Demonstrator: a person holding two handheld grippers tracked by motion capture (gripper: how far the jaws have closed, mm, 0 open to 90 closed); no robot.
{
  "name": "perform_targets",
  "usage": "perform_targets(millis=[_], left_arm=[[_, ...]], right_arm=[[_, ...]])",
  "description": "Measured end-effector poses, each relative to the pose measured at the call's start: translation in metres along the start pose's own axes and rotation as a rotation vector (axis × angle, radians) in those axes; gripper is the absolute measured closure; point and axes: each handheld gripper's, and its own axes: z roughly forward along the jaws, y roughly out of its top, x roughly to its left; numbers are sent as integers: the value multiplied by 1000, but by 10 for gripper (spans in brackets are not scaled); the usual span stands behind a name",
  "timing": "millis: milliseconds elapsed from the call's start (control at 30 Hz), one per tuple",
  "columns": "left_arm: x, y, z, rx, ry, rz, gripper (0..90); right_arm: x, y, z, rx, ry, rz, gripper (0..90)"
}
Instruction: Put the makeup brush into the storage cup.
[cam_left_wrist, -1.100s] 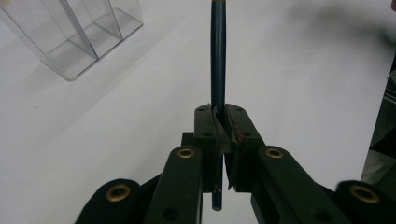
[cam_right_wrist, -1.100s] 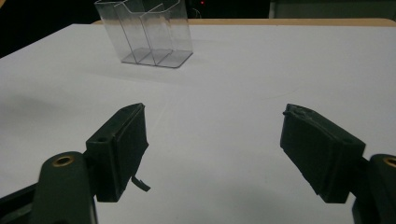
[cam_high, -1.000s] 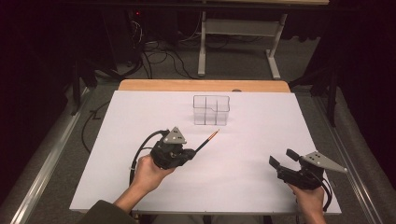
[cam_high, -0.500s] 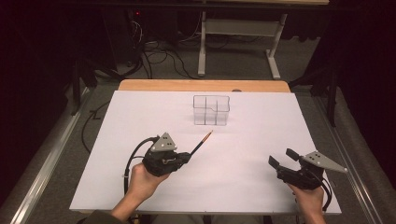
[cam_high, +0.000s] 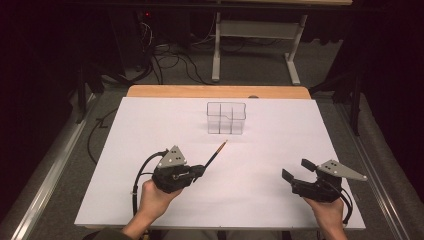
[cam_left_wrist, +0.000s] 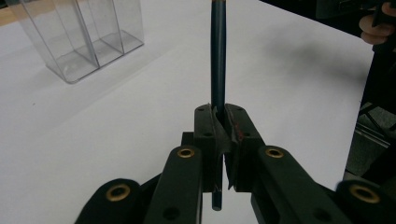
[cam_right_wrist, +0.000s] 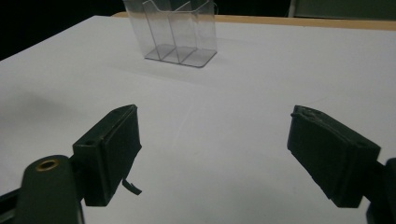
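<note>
My left gripper (cam_high: 201, 170) is shut on a thin dark pencil (cam_high: 215, 155) with an orange tip, low over the white table. The pencil sticks out past the jaws toward a clear plastic organizer (cam_high: 226, 118) with several compartments, and its tip is well short of that box. In the left gripper view the pencil (cam_left_wrist: 217, 56) runs straight up from my left gripper (cam_left_wrist: 219, 114), with the organizer (cam_left_wrist: 79, 37) at the upper left. My right gripper (cam_high: 296, 170) rests at the table's front right, open, nothing between its jaws. In the right gripper view my right gripper (cam_right_wrist: 215, 140) faces the organizer (cam_right_wrist: 175, 32) across bare table.
White sheet (cam_high: 150, 125) covers the table; a wooden strip (cam_high: 215, 91) shows along its far edge. Cables and a metal stand leg (cam_high: 216, 45) lie on the dark floor behind. The other hand (cam_left_wrist: 378, 28) shows at the top right of the left gripper view.
My left gripper has drifted slightly left and back toward the person, taking the pencil with it. The right gripper has stayed put.
</note>
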Motion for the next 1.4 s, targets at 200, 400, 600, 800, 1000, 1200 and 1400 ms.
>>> perform_targets(millis=[200,400,600,800,1000,1200,1400], left_arm=[[-3,-3,2,-3,-2,13,839],[-2,-4,3,-5,0,11,839],[-2,-5,5,-4,3,11,839],[-3,-6,6,-2,9,14,839],[-2,-5,6,0,12,16,839],[-4,-6,8,6,18,33,839],[-6,-5,8,1,11,43,839]], right_arm=[[10,4,1,13,39,-34,193],[19,8,2,17,50,-82,212],[26,12,8,28,80,-84,227],[37,17,15,44,127,-109,231],[49,23,25,52,173,-121,248],[59,27,32,40,207,-132,269],[66,29,37,40,234,-136,283]])
